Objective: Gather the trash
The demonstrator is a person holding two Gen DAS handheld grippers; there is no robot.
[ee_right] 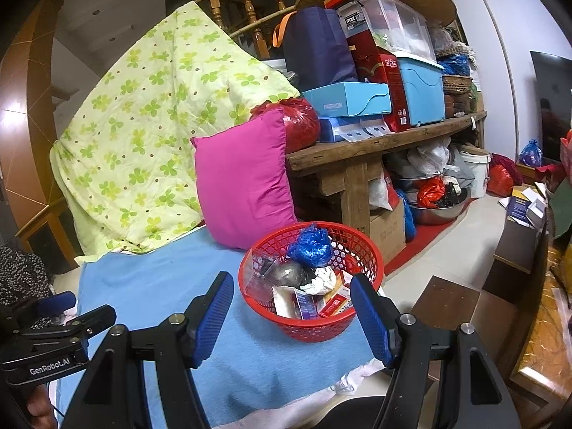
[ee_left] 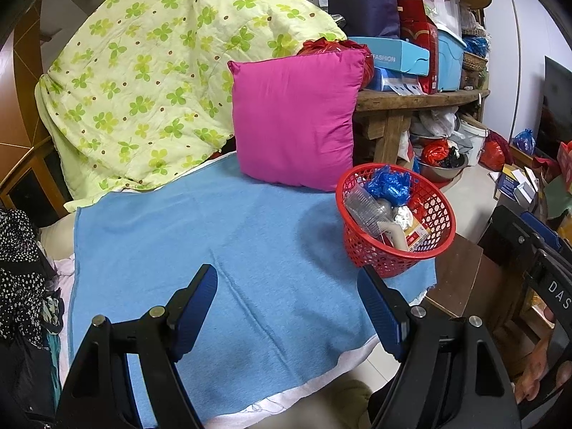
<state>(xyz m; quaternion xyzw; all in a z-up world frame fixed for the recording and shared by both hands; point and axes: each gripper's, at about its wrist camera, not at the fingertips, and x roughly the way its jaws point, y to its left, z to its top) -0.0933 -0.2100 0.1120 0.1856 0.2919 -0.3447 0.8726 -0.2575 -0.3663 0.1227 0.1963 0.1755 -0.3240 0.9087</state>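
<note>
A red mesh basket (ee_left: 434,246) (ee_right: 368,250) stands on the right edge of a blue towel (ee_left: 214,236) (ee_right: 150,279). It holds trash: a crumpled blue bag (ee_left: 388,184) (ee_right: 311,246), a clear plastic cup (ee_left: 364,207), foil (ee_right: 286,273), white paper (ee_right: 321,280) and small cartons (ee_right: 334,304). My left gripper (ee_left: 287,307) is open and empty above the towel, left of the basket. My right gripper (ee_right: 291,312) is open and empty, just in front of the basket. The left gripper also shows at the right wrist view's left edge (ee_right: 53,325).
A pink pillow (ee_left: 293,118) (ee_right: 243,182) leans behind the basket, next to a green floral quilt (ee_left: 143,82) (ee_right: 157,121). A wooden bench (ee_right: 375,146) carries boxes and bags. Metal bowls (ee_right: 439,211) and bags sit under it. A low brown table (ee_right: 443,304) stands right of the towel.
</note>
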